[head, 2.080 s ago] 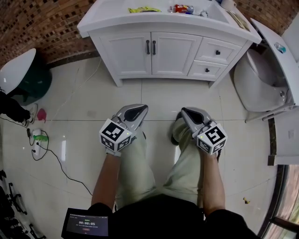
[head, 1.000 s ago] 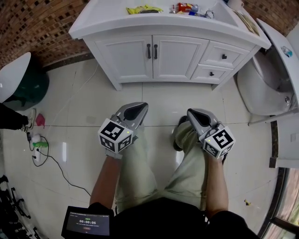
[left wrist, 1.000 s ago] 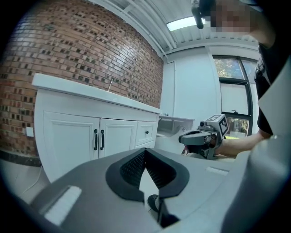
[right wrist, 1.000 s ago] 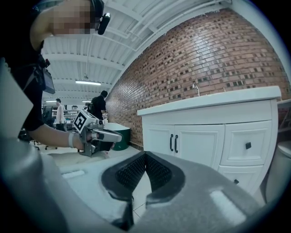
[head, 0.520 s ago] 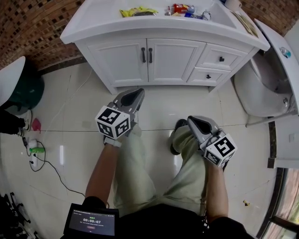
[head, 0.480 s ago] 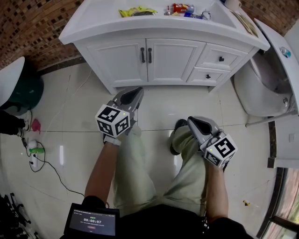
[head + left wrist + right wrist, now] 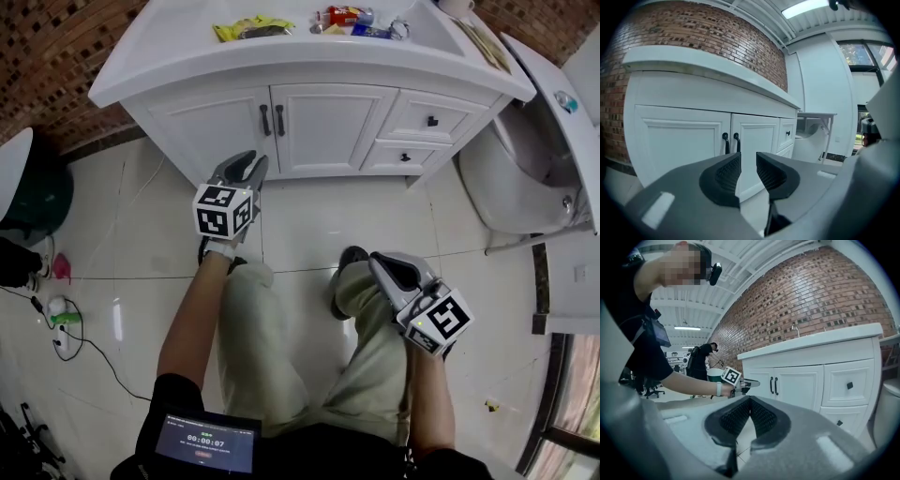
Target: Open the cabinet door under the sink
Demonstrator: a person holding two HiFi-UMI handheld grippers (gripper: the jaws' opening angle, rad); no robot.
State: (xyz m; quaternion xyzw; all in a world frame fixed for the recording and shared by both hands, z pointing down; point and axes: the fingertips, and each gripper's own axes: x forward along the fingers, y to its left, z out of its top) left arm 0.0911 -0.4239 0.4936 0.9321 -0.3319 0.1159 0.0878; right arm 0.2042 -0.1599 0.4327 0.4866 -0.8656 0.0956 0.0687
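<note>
The white cabinet under the sink fills the top of the head view, with both doors closed. The left door [image 7: 211, 131] and right door [image 7: 328, 127] meet at two black handles [image 7: 272, 120]. My left gripper [image 7: 247, 167] is held out low in front of the left door, just below the handles and apart from them. In the left gripper view its jaws stand a little apart with nothing between them, and the handles [image 7: 731, 142] show just above them. My right gripper [image 7: 384, 264] rests by the person's right knee, shut and empty.
Two small drawers [image 7: 429, 120] sit right of the doors. A toilet [image 7: 511, 178] stands at the far right. Packets and bottles [image 7: 342, 16] lie on the countertop. A dark green bin [image 7: 42, 192] and a floor cable [image 7: 84, 337] are at the left.
The left gripper has moved forward and up the picture, from above the knee to just in front of the doors. The cabinet has come closer. The right gripper stayed by the knee.
</note>
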